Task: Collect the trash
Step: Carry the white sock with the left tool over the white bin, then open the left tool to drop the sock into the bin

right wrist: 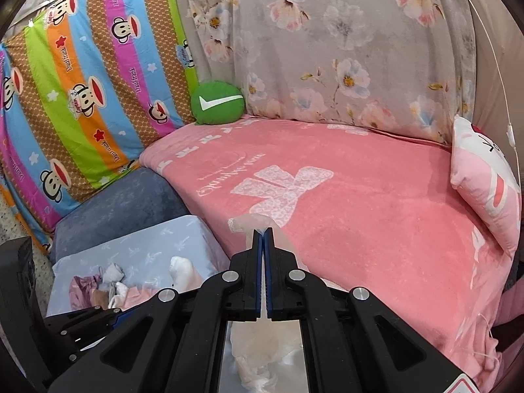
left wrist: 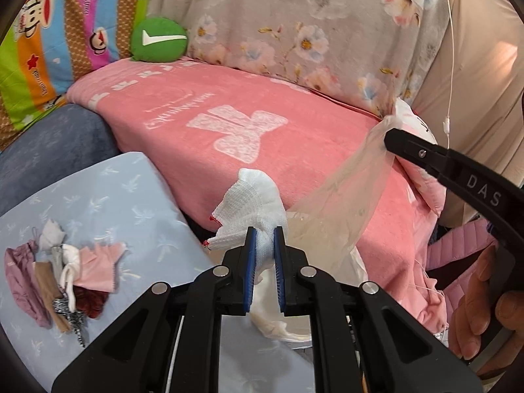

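My left gripper (left wrist: 264,233) is shut on a white knit glove (left wrist: 252,196), which bulges up out of the jaws. A clear plastic bag (left wrist: 347,196) stretches from beside that gripper up to the right. There my right gripper (left wrist: 390,138) is shut on its rim. In the right wrist view the right gripper (right wrist: 263,230) pinches the bag's thin edge (right wrist: 249,222), and the rest of the bag (right wrist: 258,357) hangs crumpled below. A pile of cloth scraps (left wrist: 62,281) lies on a light blue cloth surface (left wrist: 114,203) to the left. The left gripper's body (right wrist: 88,322) shows at lower left.
A pink blanket (left wrist: 262,124) covers the sofa seat ahead. A green round cushion (left wrist: 159,41) sits at its back and a pink cat pillow (right wrist: 484,177) at the right end. A striped monkey sheet (right wrist: 82,98) hangs on the left. A person's hand (left wrist: 475,311) is at lower right.
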The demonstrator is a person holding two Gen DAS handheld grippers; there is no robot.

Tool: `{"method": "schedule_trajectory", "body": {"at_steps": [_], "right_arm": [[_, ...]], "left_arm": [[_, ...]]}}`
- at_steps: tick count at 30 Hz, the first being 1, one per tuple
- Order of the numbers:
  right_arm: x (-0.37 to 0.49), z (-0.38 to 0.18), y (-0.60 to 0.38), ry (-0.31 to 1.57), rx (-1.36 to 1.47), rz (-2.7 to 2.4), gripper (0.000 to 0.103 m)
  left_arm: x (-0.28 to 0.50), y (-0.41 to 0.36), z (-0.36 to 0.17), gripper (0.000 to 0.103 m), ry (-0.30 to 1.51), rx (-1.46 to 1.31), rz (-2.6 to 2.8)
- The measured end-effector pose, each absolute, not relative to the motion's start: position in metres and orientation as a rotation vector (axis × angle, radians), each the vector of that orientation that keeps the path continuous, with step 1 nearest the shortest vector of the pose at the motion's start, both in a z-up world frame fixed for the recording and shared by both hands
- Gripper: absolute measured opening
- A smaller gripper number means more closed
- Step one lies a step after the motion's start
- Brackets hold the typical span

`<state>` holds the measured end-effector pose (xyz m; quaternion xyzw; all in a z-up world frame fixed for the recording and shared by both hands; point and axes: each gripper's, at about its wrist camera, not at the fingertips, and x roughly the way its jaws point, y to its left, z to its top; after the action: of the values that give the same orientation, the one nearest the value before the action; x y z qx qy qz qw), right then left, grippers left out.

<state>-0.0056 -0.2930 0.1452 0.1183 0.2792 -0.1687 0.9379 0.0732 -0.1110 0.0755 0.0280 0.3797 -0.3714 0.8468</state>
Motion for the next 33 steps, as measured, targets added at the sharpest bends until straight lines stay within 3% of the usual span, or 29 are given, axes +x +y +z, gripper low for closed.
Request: {"method": "schedule_trajectory", "body": {"at_steps": [4, 7, 9, 12, 18, 33], "right_arm": [[-0.011, 0.138, -0.308, 0.580, 0.258, -0.367, 0.006], [-0.015, 0.134, -0.316, 0.582, 0.267, -0.389, 0.021], [-0.019, 0.131, -0.319, 0.577, 0.273, -0.396, 0.027], [-0.021, 0.129, -0.320, 0.577, 0.277, -0.404, 0.031], [-0.020, 0.127, -0.318, 0.575, 0.273, -0.404, 0.037], [-0.005, 0.115, -0.282, 0.607, 0.257, -0.337, 0.038]], "left_arm": [[0.070, -0.128, 0.072, 0.013, 0.819, 0.069, -0.818], [0.066, -0.138, 0.069, 0.016, 0.823, 0.090, -0.826], [0.065, -0.142, 0.068, 0.032, 0.817, 0.087, -0.815], [0.066, -0.142, 0.066, 0.045, 0.819, 0.079, -0.801], [0.066, -0.140, 0.065, 0.045, 0.819, 0.082, -0.789], [0.080, -0.101, 0.058, 0.045, 0.827, 0.034, -0.689]]}}
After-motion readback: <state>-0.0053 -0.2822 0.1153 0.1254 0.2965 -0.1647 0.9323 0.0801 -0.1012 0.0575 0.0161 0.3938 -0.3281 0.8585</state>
